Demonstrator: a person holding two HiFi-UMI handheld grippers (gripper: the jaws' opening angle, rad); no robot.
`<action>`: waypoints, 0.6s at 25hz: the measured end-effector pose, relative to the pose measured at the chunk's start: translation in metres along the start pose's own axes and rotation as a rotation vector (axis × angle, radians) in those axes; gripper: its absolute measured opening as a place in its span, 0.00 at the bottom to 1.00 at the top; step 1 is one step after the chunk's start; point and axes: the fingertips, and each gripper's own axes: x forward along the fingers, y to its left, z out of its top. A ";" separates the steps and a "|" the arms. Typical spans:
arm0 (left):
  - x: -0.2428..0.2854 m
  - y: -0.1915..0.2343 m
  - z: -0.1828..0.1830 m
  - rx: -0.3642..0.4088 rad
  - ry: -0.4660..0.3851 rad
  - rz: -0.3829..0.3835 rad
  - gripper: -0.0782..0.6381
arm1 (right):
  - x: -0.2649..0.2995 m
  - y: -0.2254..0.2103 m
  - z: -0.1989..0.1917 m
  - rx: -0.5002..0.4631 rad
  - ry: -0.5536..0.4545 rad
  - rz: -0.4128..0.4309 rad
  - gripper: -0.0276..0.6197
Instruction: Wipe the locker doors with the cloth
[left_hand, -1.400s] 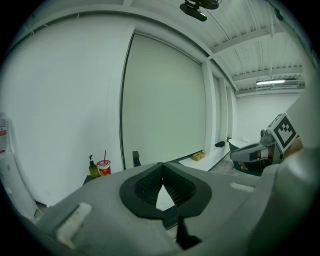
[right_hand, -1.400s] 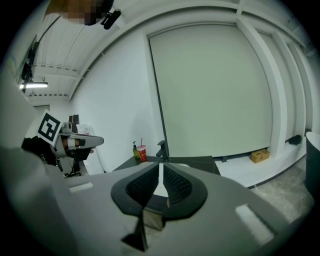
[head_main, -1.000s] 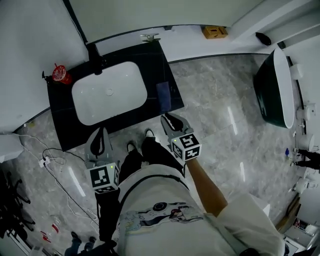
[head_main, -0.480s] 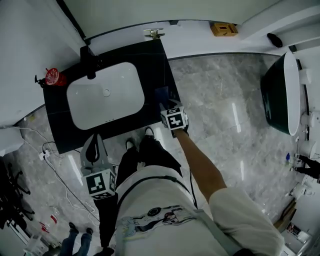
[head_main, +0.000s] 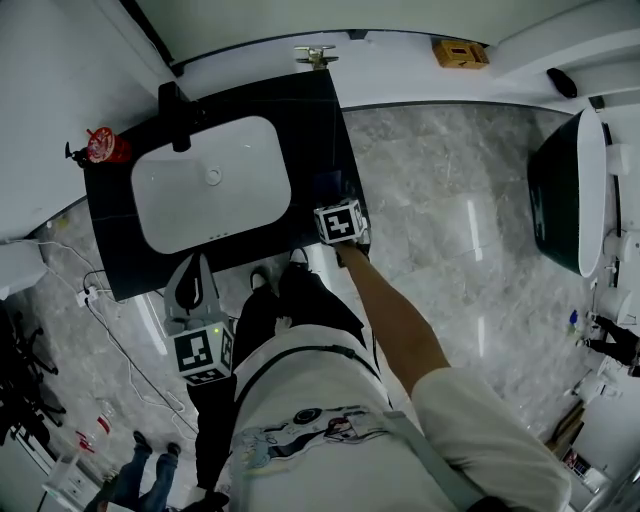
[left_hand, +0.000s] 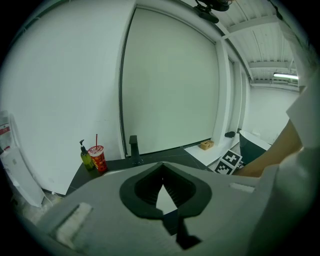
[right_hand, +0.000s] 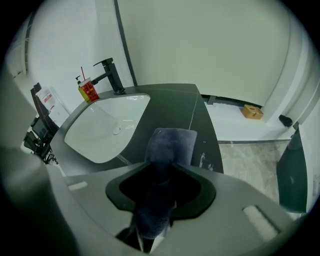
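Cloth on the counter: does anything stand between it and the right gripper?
Nothing visible does. The right gripper has just been opening its jaws. They stand apart on either side of the cloth, which lies on the dark counter, and nothing else is between them.

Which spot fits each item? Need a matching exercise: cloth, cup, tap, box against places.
Items:
1. cloth
2. cup
3. tap
4. box

Places:
A. on the white ledge
B. near the right edge of the counter
C. at the far rim of the sink
D. at the counter's far left corner

Pairs: 1-B, 2-D, 3-C, 4-A
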 end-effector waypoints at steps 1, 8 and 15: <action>0.001 -0.001 0.000 0.001 0.000 -0.004 0.11 | 0.000 0.000 0.000 -0.006 0.003 0.002 0.22; 0.002 -0.008 0.003 0.017 -0.005 -0.034 0.11 | -0.015 0.001 0.004 -0.034 -0.037 0.007 0.15; -0.009 -0.023 0.003 0.081 -0.034 -0.091 0.11 | -0.079 0.011 0.027 -0.091 -0.246 -0.023 0.15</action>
